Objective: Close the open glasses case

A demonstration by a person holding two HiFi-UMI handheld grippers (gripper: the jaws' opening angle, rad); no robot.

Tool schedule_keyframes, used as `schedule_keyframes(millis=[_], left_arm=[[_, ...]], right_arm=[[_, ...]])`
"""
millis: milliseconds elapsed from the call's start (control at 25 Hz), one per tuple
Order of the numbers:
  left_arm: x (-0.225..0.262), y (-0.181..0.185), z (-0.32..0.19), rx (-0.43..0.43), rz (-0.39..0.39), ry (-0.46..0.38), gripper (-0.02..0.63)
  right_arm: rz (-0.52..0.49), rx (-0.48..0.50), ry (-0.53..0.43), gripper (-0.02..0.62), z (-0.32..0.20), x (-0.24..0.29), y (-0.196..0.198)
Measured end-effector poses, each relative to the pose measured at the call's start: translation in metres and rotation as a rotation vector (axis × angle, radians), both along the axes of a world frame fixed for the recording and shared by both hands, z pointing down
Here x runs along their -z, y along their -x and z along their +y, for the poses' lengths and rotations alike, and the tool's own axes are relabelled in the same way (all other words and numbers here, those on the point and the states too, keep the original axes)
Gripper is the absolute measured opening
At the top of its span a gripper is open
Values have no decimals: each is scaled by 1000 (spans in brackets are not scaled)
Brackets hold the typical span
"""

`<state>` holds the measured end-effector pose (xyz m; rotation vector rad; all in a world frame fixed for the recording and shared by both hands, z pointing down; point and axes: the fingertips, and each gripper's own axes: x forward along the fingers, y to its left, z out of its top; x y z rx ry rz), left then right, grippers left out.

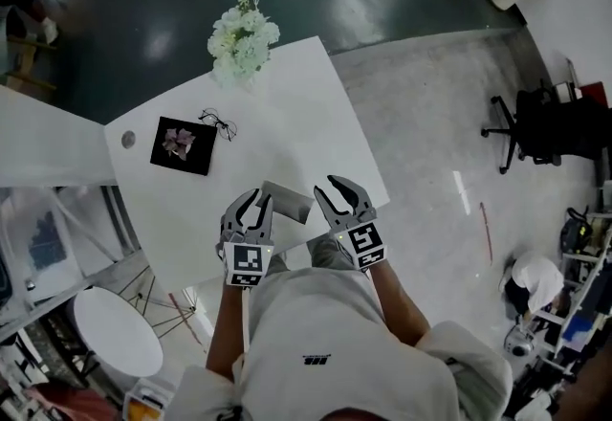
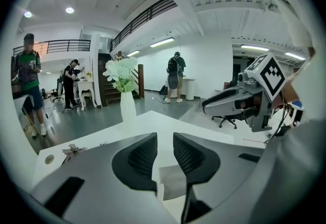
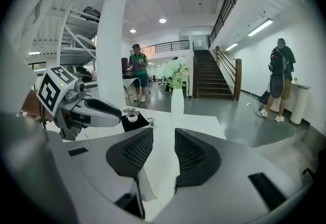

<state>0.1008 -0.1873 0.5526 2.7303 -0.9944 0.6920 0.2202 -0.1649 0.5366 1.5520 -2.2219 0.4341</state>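
Observation:
The grey glasses case (image 1: pixel 287 202) lies near the front edge of the white table (image 1: pixel 306 103). My left gripper (image 1: pixel 256 196) hovers at its left end and my right gripper (image 1: pixel 330 188) at its right end; whether either touches it I cannot tell. In the left gripper view the jaws (image 2: pixel 165 139) stand a little apart with nothing between them, a pale part of the case (image 2: pixel 173 179) lies below them, and the right gripper (image 2: pixel 209 105) shows to the right. The right gripper view shows its jaws (image 3: pixel 164 134) parted and empty, with the left gripper (image 3: pixel 114 108) at the left.
A pair of glasses (image 1: pixel 219 123) lies beside a black mat (image 1: pixel 183 144) further back on the table. A vase of white flowers (image 1: pixel 243 41) stands at the far edge. A round white table (image 1: pixel 117 331) is at lower left, an office chair (image 1: pixel 535 127) at right.

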Motion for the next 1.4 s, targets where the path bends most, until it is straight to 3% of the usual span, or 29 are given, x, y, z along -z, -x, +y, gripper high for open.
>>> schedule_keyframes(millis=[520,1400], left_arm=[[-47,-11,10,145,-43,95,107],[-113,-23,22,376,-39,221,91]], right_arm=[[-7,202,85,129,-20,-48,2],[2,470,208,114,-24,-121,18]])
